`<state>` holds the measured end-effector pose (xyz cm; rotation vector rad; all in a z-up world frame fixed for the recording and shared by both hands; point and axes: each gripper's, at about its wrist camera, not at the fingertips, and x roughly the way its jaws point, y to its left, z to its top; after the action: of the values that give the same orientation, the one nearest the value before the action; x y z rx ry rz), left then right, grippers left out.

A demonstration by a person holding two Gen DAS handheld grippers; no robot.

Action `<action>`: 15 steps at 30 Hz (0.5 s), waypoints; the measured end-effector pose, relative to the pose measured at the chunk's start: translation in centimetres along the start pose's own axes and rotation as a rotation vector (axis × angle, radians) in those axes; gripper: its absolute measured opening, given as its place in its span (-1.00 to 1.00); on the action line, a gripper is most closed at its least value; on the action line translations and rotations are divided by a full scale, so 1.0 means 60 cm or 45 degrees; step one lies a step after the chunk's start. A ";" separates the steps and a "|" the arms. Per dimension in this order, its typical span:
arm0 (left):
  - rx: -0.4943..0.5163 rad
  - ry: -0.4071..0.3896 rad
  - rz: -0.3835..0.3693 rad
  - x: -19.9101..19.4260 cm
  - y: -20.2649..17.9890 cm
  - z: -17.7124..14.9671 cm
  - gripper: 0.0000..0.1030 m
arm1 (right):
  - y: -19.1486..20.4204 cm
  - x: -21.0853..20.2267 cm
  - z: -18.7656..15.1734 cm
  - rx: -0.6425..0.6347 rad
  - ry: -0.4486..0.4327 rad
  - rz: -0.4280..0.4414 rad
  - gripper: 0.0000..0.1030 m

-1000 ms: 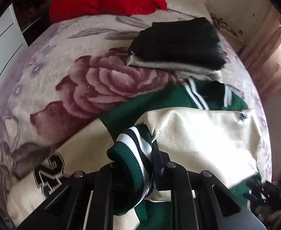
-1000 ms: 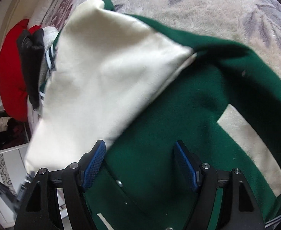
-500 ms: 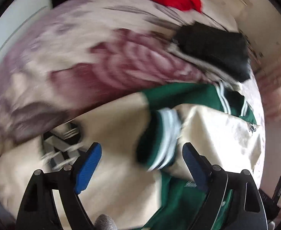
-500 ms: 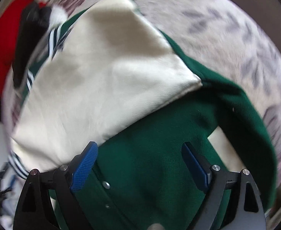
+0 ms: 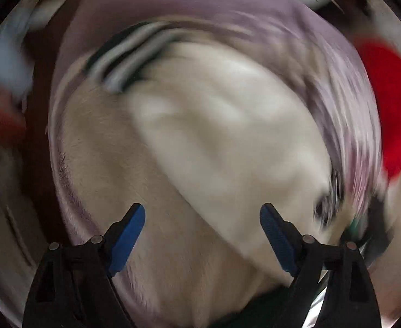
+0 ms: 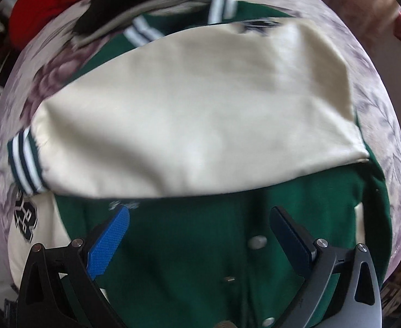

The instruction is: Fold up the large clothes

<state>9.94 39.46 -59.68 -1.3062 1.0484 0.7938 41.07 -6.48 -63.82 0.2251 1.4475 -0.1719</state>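
Our left gripper (image 5: pixel 202 220) and right gripper (image 6: pixel 200 225) both gape wide, grasping nothing. Beneath them one green varsity jacket (image 6: pixel 189 248) lies on the floral blanket (image 6: pixel 378 104), its cream sleeve (image 6: pixel 195 114) folded across; one red pillow (image 6: pixel 55 2) beyond.

The left hand-held gripper (image 5: pixel 202 213) hangs spread wide over a blurred cream sleeve (image 5: pixel 222 142).
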 end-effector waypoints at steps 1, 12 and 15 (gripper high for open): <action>-0.077 -0.022 -0.045 0.009 0.021 0.023 0.64 | 0.018 0.001 0.001 -0.023 0.001 0.002 1.00; 0.078 -0.425 -0.070 -0.035 -0.071 0.158 -0.72 | 0.158 -0.026 -0.006 -0.147 -0.016 0.031 1.00; 0.180 -0.487 -0.109 -0.071 -0.123 0.180 -0.73 | 0.161 -0.032 0.009 -0.144 -0.063 -0.018 1.00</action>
<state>16.90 49.57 -53.49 -1.0211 0.7241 0.8482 43.81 2.69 -61.37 0.1174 1.4053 -0.1063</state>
